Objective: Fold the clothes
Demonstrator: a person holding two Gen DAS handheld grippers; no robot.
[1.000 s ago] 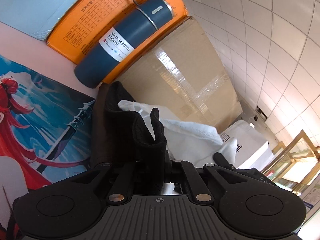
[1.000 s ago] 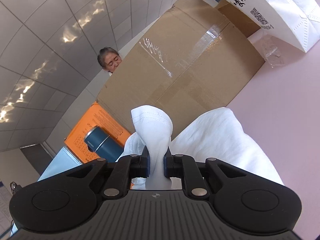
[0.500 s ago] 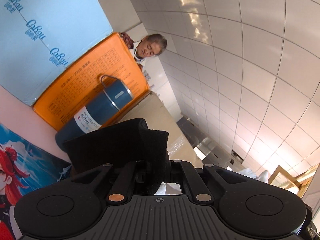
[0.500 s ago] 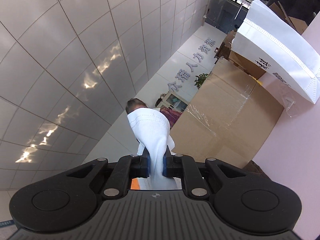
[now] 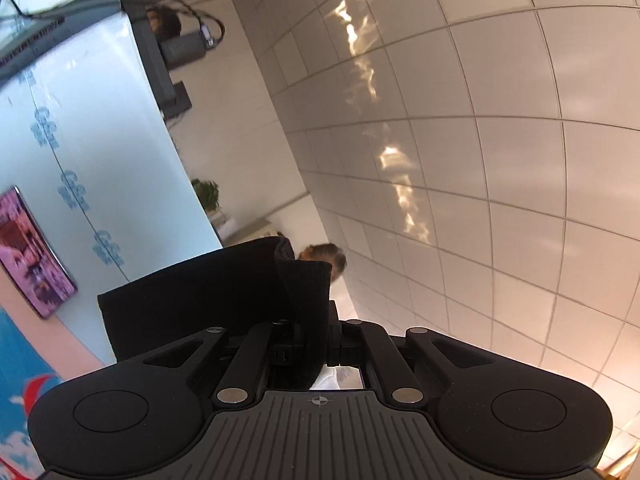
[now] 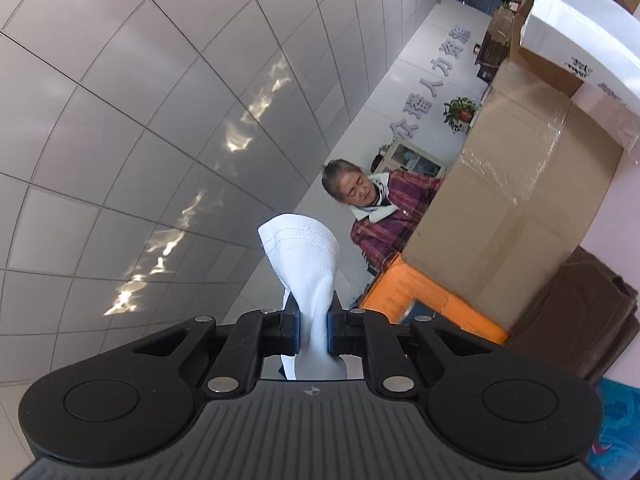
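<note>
- We see the left hand-held gripper (image 5: pixel 310 338) clamped on a black garment (image 5: pixel 208 296); its folded edge stands up between the jaws and the cloth spreads to the left in that view.
- We see the right hand-held gripper (image 6: pixel 313 330) clamped on a white garment (image 6: pixel 308 264), whose stitched hem rises above the jaws, clear of everything else.
- Both garments are held up off the counter, and a sliver of white cloth (image 5: pixel 330 380) shows under the left jaws.
- Ahead of both grippers the room is open: a grid of grey ceiling tiles (image 5: pixel 500 160) with bright reflections fills most of each view.
- To the right of the white garment a large cardboard box (image 6: pixel 520 208) sealed with clear tape stands close, with an orange box (image 6: pixel 432 300) against its lower edge.
- A brown cloth (image 6: pixel 580 312) lies beside the cardboard box on the pink counter (image 6: pixel 608 216).
- A white paper bag (image 6: pixel 576 28) with black print stands behind the cardboard box.
- A blue printed mat (image 6: pixel 616 432) shows at the counter's near corner in the right view; blue and red print (image 5: pixel 20 364) shows at the lower left of the left view.
- A pale blue panel (image 5: pixel 92 140) with a repeated logo runs along the left of the left view.
- A person in a plaid top (image 6: pixel 384 216) sits behind the boxes, and 1 potted plant (image 6: pixel 460 110) stands by a white wall with lettering.
</note>
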